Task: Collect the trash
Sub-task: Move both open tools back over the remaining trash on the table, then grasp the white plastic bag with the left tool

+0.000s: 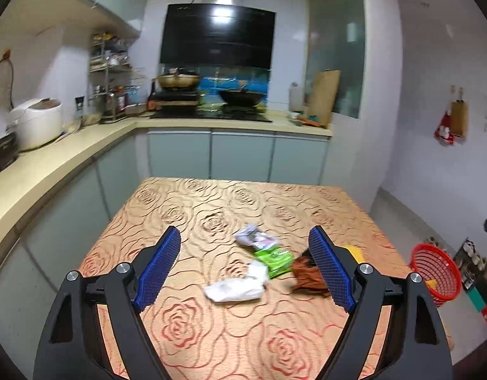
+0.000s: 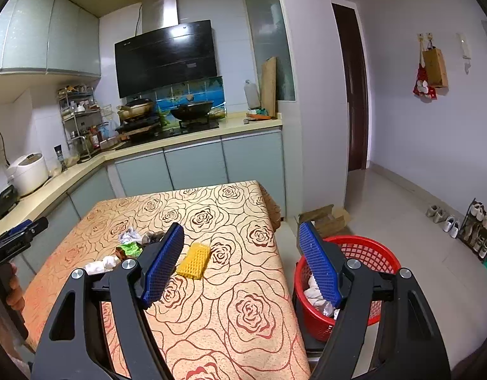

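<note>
Both hand-held grippers, left [image 1: 245, 266] and right [image 2: 241, 264], stand apart and empty. Wrappers [image 1: 233, 289] litter the desk [image 1: 211, 332]. The red basket [image 2: 370, 250] waits just right of it, ready for drops.

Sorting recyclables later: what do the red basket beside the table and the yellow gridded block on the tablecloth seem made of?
Red basket: likely moulded plastic, with an even lattice wall and slight gloss. Yellow gridded block: possibly foam or soft plastic, matte with a dimpled surface; unclear.

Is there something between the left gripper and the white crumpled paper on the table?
Nothing visible is in the way. The left gripper is open and empty, and the white crumpled paper lies on the table between its fingers in the picture, with only bare tablecloth in front of it.
</note>
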`<control>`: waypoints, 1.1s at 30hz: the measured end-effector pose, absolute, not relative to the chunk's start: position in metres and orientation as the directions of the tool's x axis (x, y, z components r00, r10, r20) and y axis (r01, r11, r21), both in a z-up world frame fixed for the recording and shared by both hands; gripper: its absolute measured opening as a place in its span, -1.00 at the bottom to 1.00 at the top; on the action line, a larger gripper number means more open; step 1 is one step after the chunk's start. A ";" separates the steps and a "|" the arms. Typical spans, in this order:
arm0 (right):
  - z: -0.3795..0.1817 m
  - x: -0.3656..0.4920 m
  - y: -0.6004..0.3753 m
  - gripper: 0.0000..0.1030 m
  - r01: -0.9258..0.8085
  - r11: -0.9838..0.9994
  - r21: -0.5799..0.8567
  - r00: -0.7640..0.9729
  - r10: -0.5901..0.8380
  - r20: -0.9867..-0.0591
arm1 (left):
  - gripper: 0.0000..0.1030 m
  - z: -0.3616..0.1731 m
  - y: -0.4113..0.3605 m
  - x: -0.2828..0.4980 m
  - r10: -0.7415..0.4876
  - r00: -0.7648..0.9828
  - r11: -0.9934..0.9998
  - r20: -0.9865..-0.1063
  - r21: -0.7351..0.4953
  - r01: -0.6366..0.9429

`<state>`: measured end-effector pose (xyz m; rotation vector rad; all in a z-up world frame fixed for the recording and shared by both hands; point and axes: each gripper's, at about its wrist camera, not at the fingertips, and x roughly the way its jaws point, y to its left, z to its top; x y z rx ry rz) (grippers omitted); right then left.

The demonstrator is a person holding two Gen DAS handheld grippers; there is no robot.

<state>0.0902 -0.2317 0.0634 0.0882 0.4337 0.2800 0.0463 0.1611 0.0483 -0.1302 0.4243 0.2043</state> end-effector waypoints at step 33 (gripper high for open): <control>0.040 0.115 -0.209 0.41 -0.255 0.959 0.125 0.833 0.283 -0.476 | 0.14 -0.074 0.158 0.149 0.105 0.707 0.994 -0.699 0.044 -0.104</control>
